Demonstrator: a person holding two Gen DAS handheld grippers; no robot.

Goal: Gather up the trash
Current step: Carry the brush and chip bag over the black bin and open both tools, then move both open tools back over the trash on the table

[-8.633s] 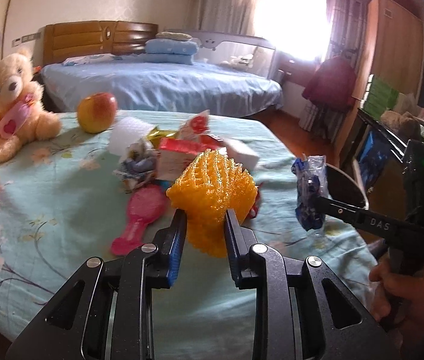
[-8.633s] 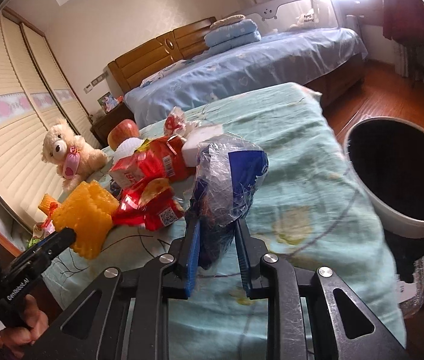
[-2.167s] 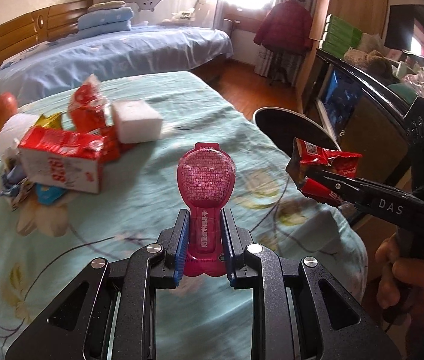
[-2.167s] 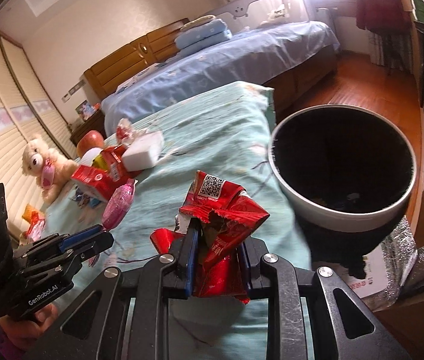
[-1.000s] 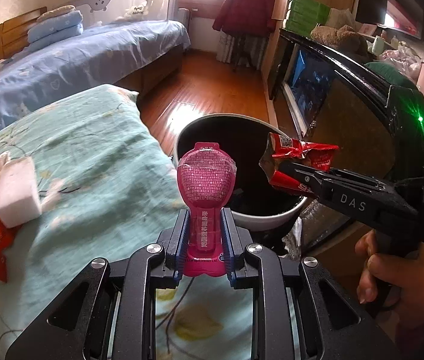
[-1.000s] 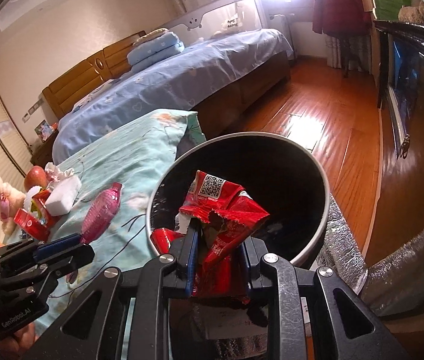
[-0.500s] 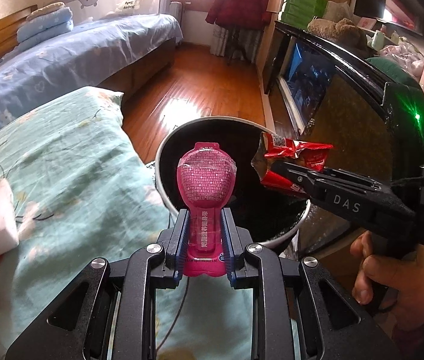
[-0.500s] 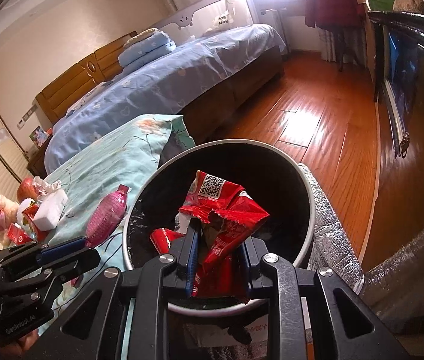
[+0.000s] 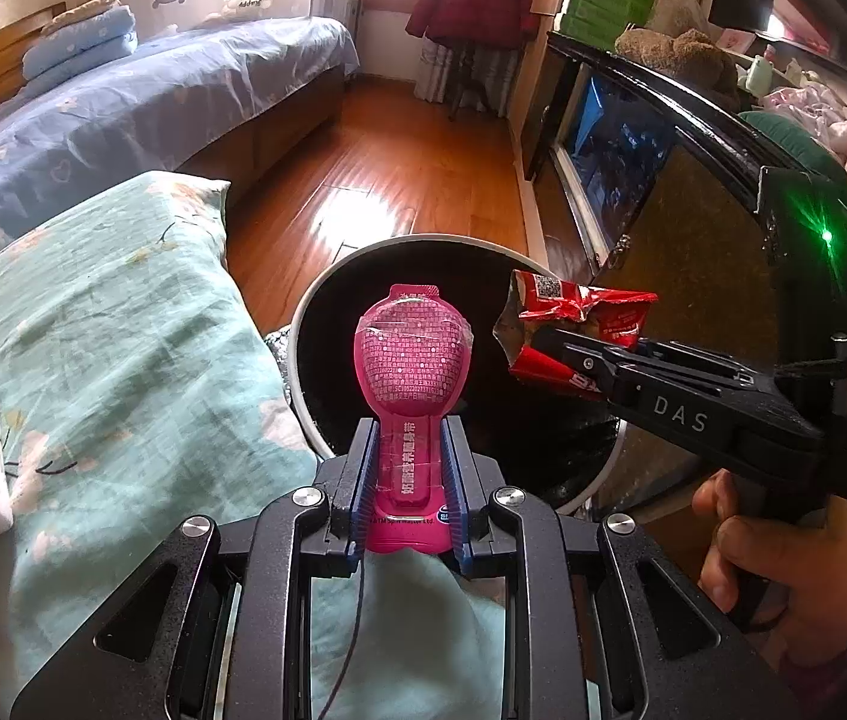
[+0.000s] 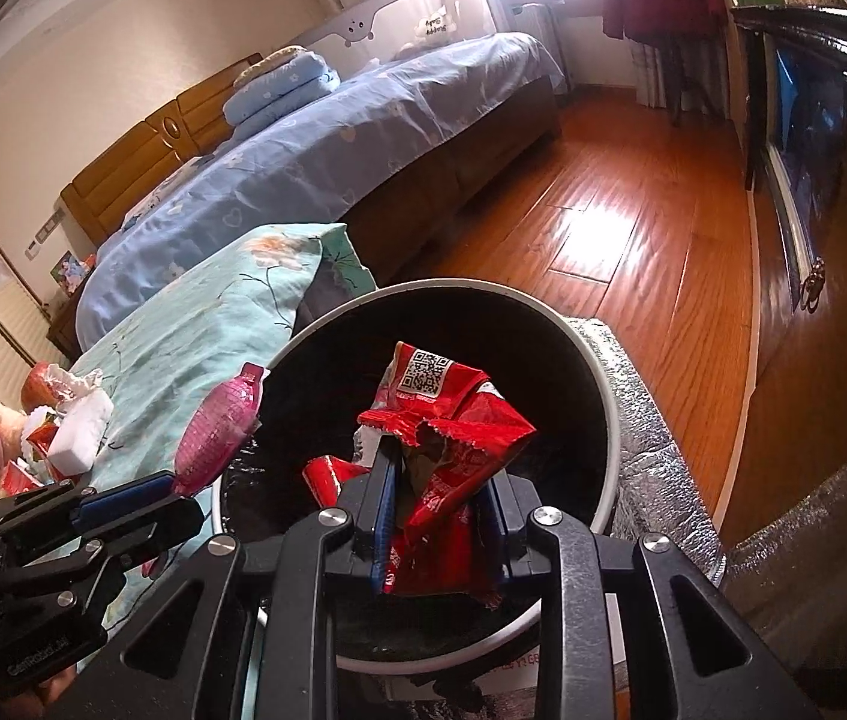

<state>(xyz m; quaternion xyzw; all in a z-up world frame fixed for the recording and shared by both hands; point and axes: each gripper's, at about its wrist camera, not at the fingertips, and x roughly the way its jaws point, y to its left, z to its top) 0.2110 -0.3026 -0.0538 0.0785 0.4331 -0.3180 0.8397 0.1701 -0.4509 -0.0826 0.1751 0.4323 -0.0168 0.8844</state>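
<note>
**Both pieces hanging over the bin**

Your right gripper (image 10: 435, 516) is loosening its jaws around the red wrapper (image 10: 444, 450) above the bin (image 10: 600, 396). Your left gripper (image 9: 408, 480) is clamping the pink package (image 9: 411, 372) near the bin's left rim; releasing it there is risking a drop onto the teal bedspread (image 9: 99, 348).

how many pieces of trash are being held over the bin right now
2. A pink package clamped in the left claw at the bin's near rim, and a red wrapper in the opening right claw above its dark inside.
</note>
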